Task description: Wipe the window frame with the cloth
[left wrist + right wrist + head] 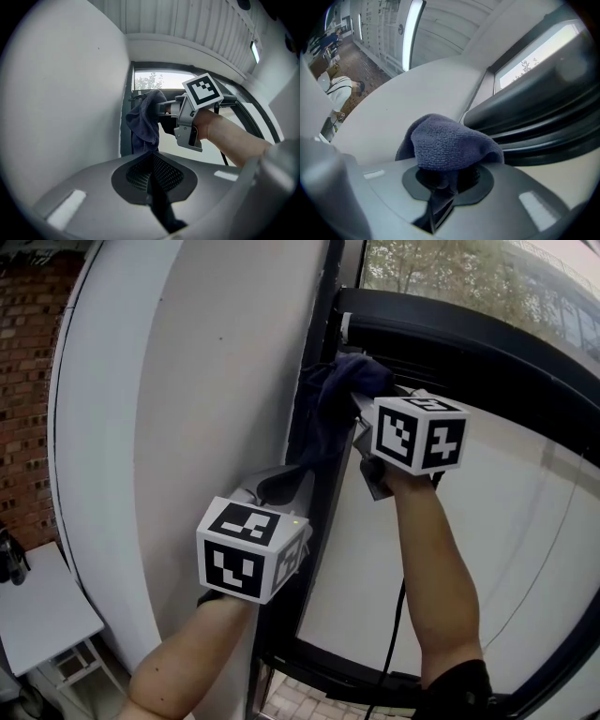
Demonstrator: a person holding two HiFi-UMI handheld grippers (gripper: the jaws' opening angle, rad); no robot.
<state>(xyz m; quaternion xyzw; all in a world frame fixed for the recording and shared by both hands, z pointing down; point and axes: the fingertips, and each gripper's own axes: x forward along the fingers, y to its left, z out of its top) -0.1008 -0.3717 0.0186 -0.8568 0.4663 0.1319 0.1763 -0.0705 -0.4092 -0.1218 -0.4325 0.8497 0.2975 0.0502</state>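
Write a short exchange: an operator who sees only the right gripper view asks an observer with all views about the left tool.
Operator: Where is the left tool?
Observer: The left tool sits lower than the right tool, beside the window frame's upright.
Operator: Is it gripping the cloth too?
Observer: Its jaws are together. I cannot tell whether they pinch the hanging end of the cloth.

No legible text (in any view)

My dark blue cloth (342, 390), bunched in my right gripper (440, 185), presses on the black window frame (450, 334) at its top corner, tail hanging down its upright
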